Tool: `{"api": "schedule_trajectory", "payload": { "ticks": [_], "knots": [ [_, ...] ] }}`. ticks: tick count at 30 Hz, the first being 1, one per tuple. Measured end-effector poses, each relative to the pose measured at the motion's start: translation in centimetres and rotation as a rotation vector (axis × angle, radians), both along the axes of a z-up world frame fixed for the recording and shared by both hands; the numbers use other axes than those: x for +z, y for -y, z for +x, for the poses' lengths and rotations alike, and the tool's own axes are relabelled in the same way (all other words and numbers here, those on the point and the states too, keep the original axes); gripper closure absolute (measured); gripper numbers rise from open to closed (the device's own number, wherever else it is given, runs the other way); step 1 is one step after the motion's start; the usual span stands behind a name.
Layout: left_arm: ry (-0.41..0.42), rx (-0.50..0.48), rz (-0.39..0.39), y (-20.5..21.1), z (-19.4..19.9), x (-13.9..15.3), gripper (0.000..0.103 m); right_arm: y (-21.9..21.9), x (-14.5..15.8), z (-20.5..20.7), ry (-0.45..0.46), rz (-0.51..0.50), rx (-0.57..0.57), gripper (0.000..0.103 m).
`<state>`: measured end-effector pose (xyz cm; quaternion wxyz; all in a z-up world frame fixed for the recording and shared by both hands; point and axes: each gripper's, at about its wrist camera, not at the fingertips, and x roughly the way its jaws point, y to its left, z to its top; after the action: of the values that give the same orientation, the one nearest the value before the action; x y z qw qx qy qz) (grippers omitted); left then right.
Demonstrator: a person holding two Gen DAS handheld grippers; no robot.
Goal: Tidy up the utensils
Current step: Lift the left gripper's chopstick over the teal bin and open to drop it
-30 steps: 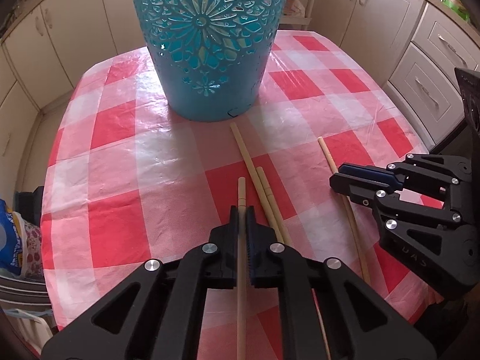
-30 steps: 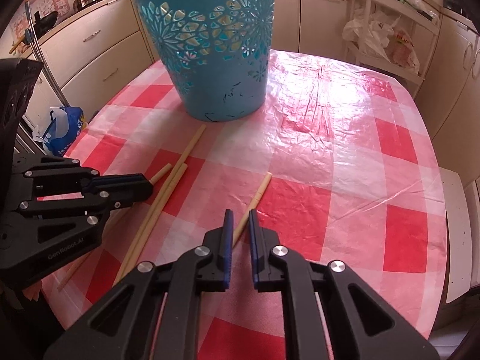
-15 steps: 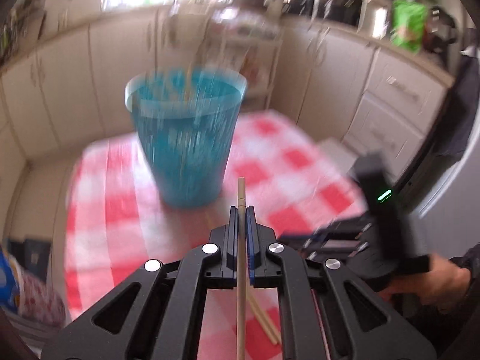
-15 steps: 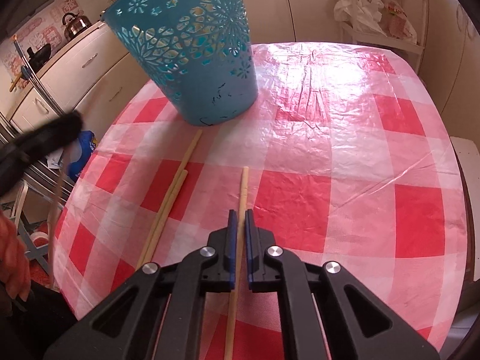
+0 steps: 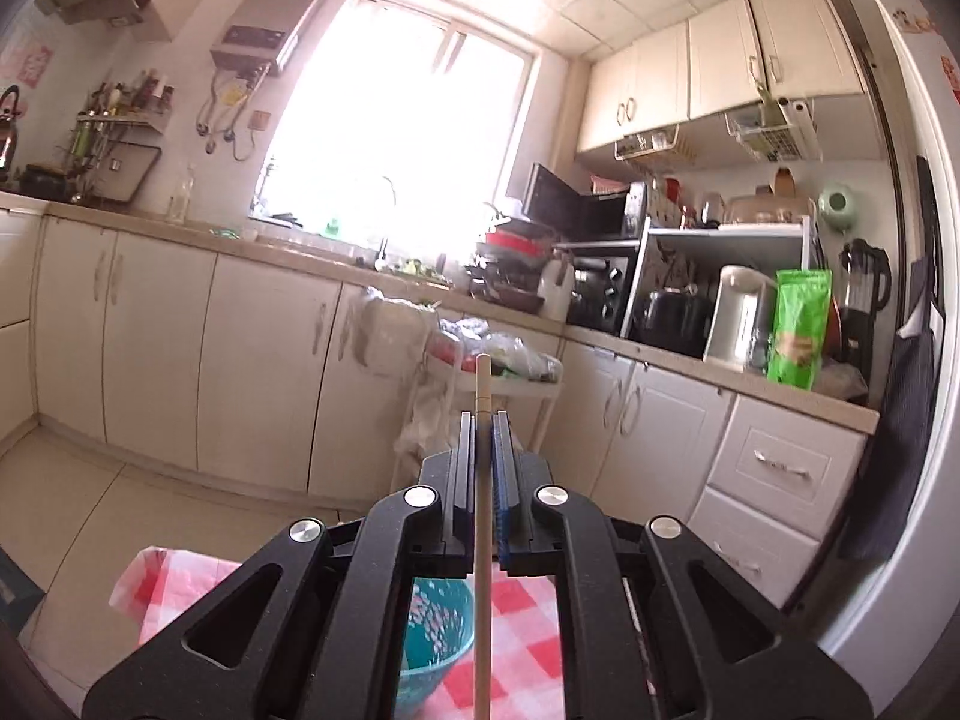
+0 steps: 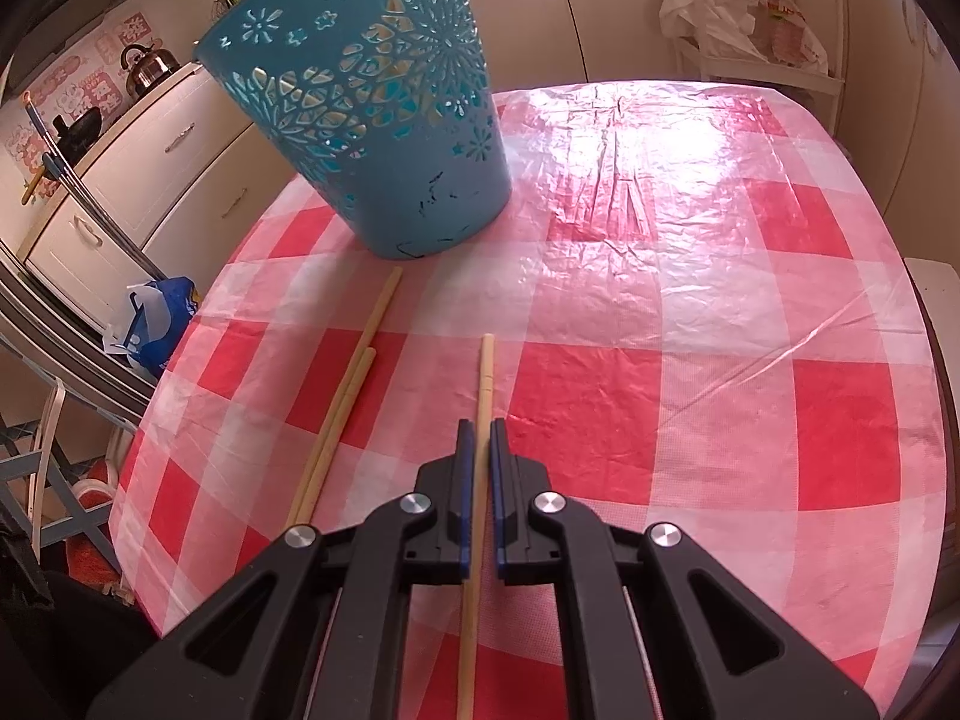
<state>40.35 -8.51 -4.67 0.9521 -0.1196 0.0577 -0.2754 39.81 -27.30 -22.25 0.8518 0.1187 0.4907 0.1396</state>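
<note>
1. Left gripper (image 5: pixel 482 420): fingers (image 5: pixel 462 468) clamped on a wooden chopstick (image 5: pixel 482 516). The stick runs straight through the slot; its blunt end stands out past the fingertips, its shaft passes back below the fingers and out of frame.
2. Left wrist view is raised and level, facing kitchen cabinets (image 5: pixel 258 372) and a bright window (image 5: pixel 396 138). Below the fingers, a teal basket (image 5: pixel 435 636) is seen from above on the red-and-white checked bench (image 5: pixel 522 624); the held stick's shaft crosses just right of the basket's opening.
3. Right gripper (image 6: pixel 482 438): fingers (image 6: pixel 462 480) narrow, a second chopstick (image 6: pixel 480 420) lying in the slot. A thin gap shows on the right side of the stick; cannot tell whether it is gripped firmly or only bracketed.
4. That stick extends ahead of the fingertips over the checked bench (image 6: pixel 720 360); whether it rests on the cloth cannot be told.
5. Left of the right fingers, two more chopsticks (image 6: pixel 348 396) lie side by side on the cloth, touching along part of their length, pointing toward the basket.
6. The teal basket (image 6: pixel 384 120), with cut-out flower pattern, stands ahead and left of the right fingers, well apart from them.
</note>
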Motion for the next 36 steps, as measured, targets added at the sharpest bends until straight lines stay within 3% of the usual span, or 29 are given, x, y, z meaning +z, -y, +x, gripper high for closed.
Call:
{"api": "schedule_trajectory", "payload": {
  "ticks": [7, 14, 22, 32, 34, 36],
  "knots": [
    [0.063, 0.113, -0.07, -0.3, 3.3, 1.4, 0.098, 0.5, -0.1, -0.1, 0.003, 0.026, -0.007, 0.097],
    [0.065, 0.211, -0.098, -1.1, 6.2, 0.2, 0.098, 0.6, -0.1, -0.1, 0.007, 0.04, -0.013, 0.097],
    [-0.01, 0.235, 0.009, 0.1, 8.1, -3.4, 0.098, 0.7, -0.2, 0.1, -0.006, 0.084, -0.023, 0.097],
    [-0.056, 0.222, 0.114, 0.4, 7.3, -5.0, 0.097, 0.6, 0.7, -0.3, 0.021, 0.105, -0.027, 0.097],
    [-0.075, 0.205, 0.146, 0.5, 7.1, -5.2, 0.093, 0.9, 0.9, -0.3, 0.022, 0.122, -0.032, 0.097],
    [-0.088, 0.214, 0.155, 0.3, 6.7, -5.1, 0.071, 0.9, 1.2, -0.3, 0.027, 0.125, -0.031, 0.097]
  ]
}}
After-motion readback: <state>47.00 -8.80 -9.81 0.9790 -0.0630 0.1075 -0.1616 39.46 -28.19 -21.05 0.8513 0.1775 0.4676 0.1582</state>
